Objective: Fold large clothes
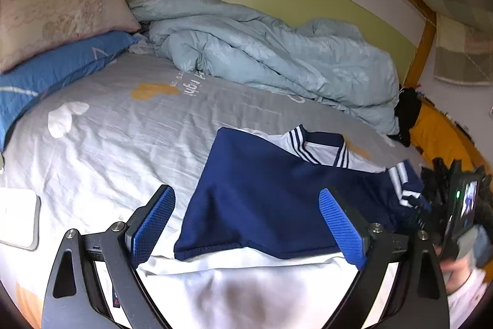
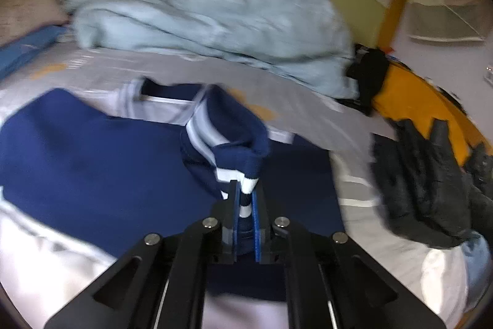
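Observation:
A navy and white shirt [image 1: 262,199] with striped collar and cuffs lies spread on the grey bed sheet [image 1: 123,144]. My left gripper [image 1: 246,195] hovers open over the shirt's near navy part, with nothing pinched between its blue pads. In the right wrist view my right gripper [image 2: 245,190] is shut on the striped sleeve cuff [image 2: 228,144], which is lifted and bunched above the shirt body [image 2: 92,150]. The left wrist view catches the right gripper [image 1: 459,205] at the far right edge, beside that sleeve.
A crumpled light blue duvet [image 1: 262,51] fills the back of the bed against the wooden frame [image 1: 422,51]. Pillows [image 1: 55,11] are stacked at the left. White socks [image 1: 63,116] and a flat white object [image 1: 18,218] lie on the sheet. A black glove-like thing [image 2: 425,181] is at the right.

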Available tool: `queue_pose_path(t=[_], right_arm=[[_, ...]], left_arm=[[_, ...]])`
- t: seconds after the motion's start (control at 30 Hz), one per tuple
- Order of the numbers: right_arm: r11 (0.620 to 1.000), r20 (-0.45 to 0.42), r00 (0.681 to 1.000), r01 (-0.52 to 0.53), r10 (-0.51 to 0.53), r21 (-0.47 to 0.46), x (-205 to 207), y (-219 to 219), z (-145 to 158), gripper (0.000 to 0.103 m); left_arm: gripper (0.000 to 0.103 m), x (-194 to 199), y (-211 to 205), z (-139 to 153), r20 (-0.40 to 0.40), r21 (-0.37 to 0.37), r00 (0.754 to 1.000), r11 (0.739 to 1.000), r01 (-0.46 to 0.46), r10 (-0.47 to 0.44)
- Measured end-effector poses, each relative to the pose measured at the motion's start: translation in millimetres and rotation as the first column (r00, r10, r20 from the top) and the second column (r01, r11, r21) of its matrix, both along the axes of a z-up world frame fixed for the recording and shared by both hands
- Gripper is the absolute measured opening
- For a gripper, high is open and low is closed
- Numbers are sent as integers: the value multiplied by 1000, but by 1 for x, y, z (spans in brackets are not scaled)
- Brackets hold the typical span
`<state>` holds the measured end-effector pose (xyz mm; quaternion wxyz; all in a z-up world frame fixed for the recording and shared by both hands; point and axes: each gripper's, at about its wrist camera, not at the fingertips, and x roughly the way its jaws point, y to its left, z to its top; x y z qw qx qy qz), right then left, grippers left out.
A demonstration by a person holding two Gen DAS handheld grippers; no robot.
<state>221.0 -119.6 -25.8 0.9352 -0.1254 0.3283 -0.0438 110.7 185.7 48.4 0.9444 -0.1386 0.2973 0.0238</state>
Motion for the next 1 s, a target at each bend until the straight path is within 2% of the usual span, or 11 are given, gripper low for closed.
queue_pose_path(t=[0.13,0.23,0.3,0.47,0.67,0.73,0.77,0.8,0.87,1.0], right_arm=[[987,-87,995,61,-49,146,17,-39,-7,6],[971,-106,991,100,-79,217,18,-63,-10,6],[959,-113,988,128,-102,255,14,-77,-10,6],[943,-126,984,160,-128,293,11,-107,-12,6],[923,-158,978,182,-135,339,1,-130,-15,11],[922,-119,980,193,-161,335,-10,-132,-10,17],[929,-95,982,187,-165,320,-18,-130,-6,24],[939,-74,986,165,-150,302,-24,-127,-2,33],[956,-23,994,106,-103,274,-42,-118,10,41],[956,60,998,8,-27,295,-76,-105,31,61]], left_arm=[[94,0,-12,2,33,122,999,992,-21,17],[94,3,-18,-2,23,155,1000,988,-14,11],[94,7,-19,-6,2,156,1000,988,1,-2],[94,12,-8,-11,-18,104,1000,994,-11,13],[94,9,-10,-9,0,130,1000,991,-22,22],[94,7,-12,-8,6,140,1000,990,-18,18],[94,6,-14,-7,11,145,1000,989,-17,16],[94,4,-16,-6,15,148,1000,989,-17,15],[94,-3,-20,-1,33,151,999,988,-7,2],[94,-22,-28,15,91,149,995,989,13,-27]])
